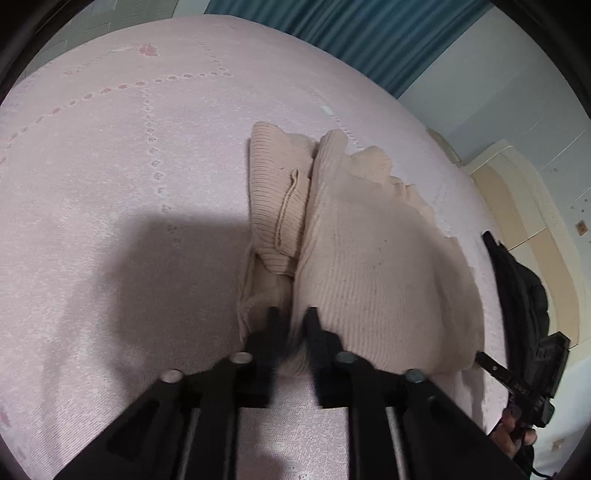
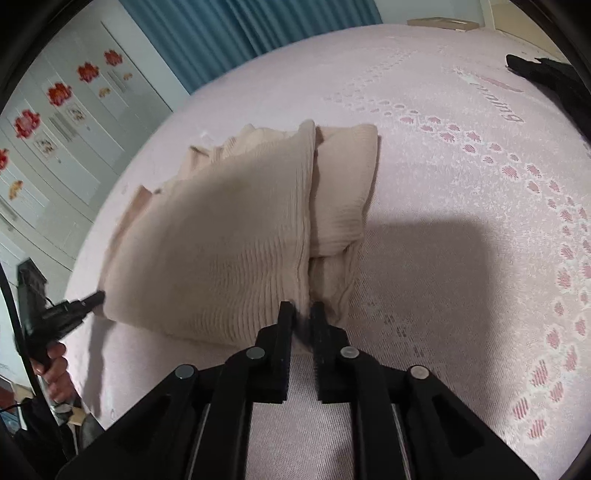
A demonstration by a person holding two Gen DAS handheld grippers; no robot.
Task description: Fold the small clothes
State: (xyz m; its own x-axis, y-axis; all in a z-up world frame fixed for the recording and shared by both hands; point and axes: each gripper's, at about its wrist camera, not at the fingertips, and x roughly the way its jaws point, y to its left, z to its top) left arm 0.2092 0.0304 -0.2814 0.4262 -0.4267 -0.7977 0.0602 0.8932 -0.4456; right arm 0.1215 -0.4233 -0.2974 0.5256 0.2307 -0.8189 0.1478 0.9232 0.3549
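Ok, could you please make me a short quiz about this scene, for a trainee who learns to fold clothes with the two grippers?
1. True or false: the beige knit garment lies fully spread out, with no part folded over.
2. What colour is the curtain behind the bed? A) red B) teal blue C) yellow
3. At which edge of the garment does the right gripper work, the near edge or the far edge?

Key: 1 false, one side part is folded over. 2 B. 3 the near edge, where its fingers pinch the fabric.
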